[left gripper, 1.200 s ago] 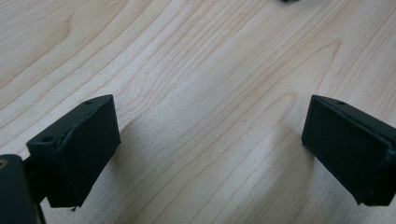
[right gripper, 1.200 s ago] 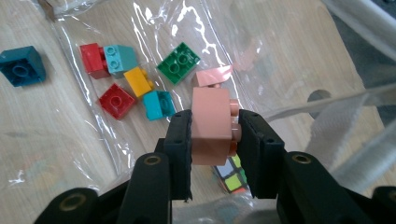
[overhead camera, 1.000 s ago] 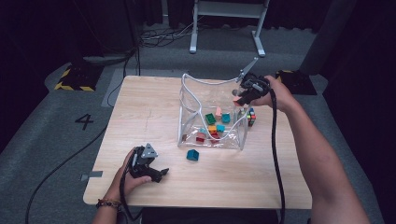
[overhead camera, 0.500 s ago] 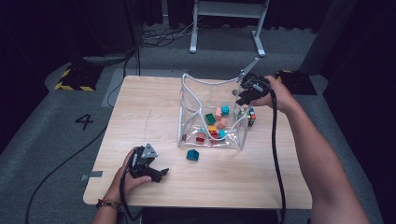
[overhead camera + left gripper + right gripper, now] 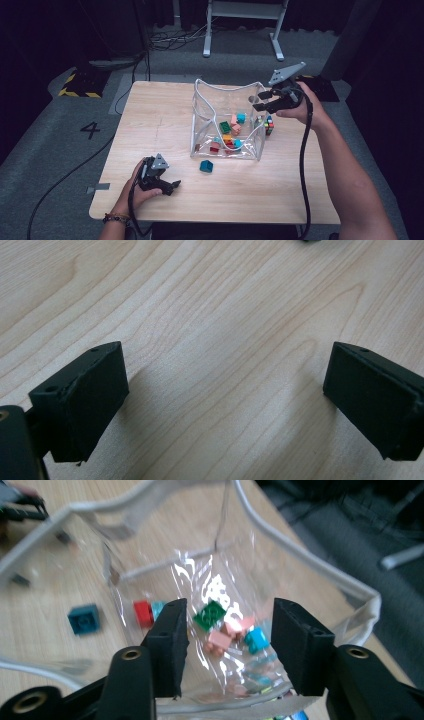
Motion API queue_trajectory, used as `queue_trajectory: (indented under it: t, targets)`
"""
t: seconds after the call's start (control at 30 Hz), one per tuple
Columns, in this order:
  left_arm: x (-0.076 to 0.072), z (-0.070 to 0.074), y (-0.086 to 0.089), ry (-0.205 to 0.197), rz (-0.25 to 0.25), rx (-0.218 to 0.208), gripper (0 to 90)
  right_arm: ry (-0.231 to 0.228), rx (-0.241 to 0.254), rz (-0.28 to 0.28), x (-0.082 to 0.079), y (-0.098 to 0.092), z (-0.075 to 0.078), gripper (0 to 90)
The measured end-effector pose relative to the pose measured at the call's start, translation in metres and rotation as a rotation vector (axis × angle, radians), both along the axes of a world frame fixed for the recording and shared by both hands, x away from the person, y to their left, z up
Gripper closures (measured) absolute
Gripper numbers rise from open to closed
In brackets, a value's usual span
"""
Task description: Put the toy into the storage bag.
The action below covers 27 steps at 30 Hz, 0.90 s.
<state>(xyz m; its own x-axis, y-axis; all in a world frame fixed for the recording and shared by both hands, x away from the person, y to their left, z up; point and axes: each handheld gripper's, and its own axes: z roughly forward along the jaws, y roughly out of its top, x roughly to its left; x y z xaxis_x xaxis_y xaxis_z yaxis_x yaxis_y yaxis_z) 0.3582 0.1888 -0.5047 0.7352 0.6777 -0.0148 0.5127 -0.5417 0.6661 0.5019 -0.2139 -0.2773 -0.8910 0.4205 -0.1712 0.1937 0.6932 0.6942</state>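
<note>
The right gripper (image 5: 266, 100) hangs over the near corner of the clear plastic bag (image 5: 202, 125), and its jaws have just been opening, now standing partly apart with nothing between them. Straight ahead of those jaws, down inside the bag, lies a heap of toy bricks (image 5: 227, 625), green, pink and turquoise. Off to the jaws' left in the right gripper view, outside the bag wall, sits one dark teal brick (image 5: 84, 618) alone on the wooden table (image 5: 160, 105). Just under this gripper, against the bag's outer side, rests a multicoloured cube (image 5: 269, 125).

The left gripper (image 5: 167, 187) rests on the table well away from the bag, jaws spread wide, holding nothing.

The risks now: the bag is limp and stands only by its stiff rim (image 5: 300, 545), so a jaw catching that rim on the way out or in could drag it over and spill the bricks. The clear film also glares, so a jaw may pinch plastic instead of a brick. And nothing steadies the bag.
</note>
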Motion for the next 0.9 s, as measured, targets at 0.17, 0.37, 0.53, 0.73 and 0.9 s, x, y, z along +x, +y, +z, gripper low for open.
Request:
queue_trajectory:
  t: [0.17,0.37,0.53,0.73,0.9]
  targets:
    - [0.0,0.0,0.0,0.0,0.0,0.0,4.4,-0.081,0.143,0.01,-0.031,-0.013,0.004,46.1]
    - [0.0,0.0,0.0,0.0,0.0,0.001,4.4,-0.116,0.227,0.04,-0.066,-0.027,-0.01,42.1]
    - [0.0,0.0,0.0,0.0,0.0,0.0,4.4,-0.11,0.293,0.051,-0.088,-0.037,-0.036,38.3]
    - [0.0,0.0,0.0,0.0,0.0,0.0,4.3,-0.076,0.289,0.046,-0.107,-0.034,-0.082,35.9]
    - [0.0,0.0,0.0,0.0,0.0,0.0,4.3,-0.025,0.277,0.101,-0.122,-0.018,-0.122,35.3]
